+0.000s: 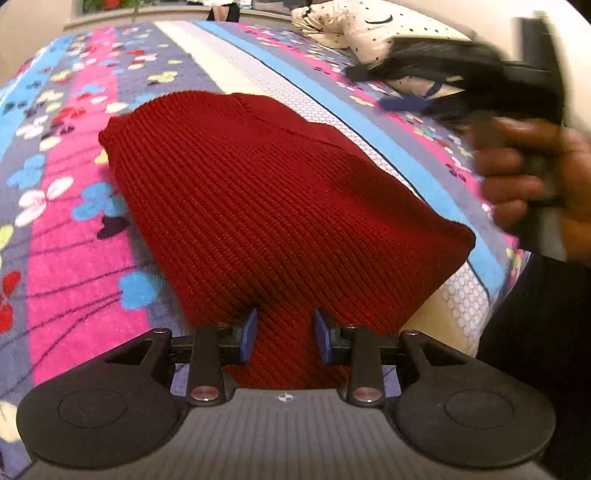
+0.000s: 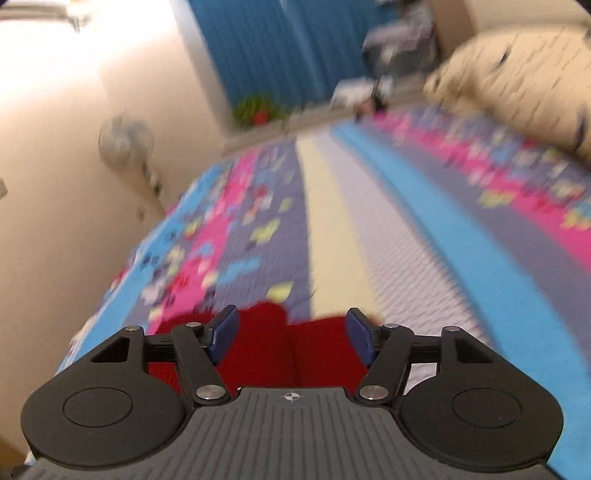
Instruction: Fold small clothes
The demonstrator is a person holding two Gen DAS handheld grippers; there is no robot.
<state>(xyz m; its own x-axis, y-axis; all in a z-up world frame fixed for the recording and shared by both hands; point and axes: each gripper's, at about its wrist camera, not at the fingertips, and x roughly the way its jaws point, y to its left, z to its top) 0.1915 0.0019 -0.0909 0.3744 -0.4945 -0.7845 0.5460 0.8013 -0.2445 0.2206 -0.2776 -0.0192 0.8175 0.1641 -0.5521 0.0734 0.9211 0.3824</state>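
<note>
A dark red ribbed knit garment (image 1: 273, 206) lies flat on the patterned bedspread (image 1: 66, 229). My left gripper (image 1: 285, 338) is open, its blue pads either side of the garment's near edge, just above it. In the left wrist view the right gripper (image 1: 413, 88) appears blurred at the upper right, held in a hand (image 1: 524, 173), away from the garment. In the right wrist view my right gripper (image 2: 291, 334) is open with the red garment (image 2: 291, 354) below and between its fingers; that view is motion-blurred.
A cream star-print cloth or pillow (image 1: 369, 26) lies at the bed's far right, also blurred in the right wrist view (image 2: 517, 85). A fan (image 2: 125, 140) stands by the wall left of the bed. Blue curtains (image 2: 277, 48) and a plant (image 2: 258, 109) are beyond the bed.
</note>
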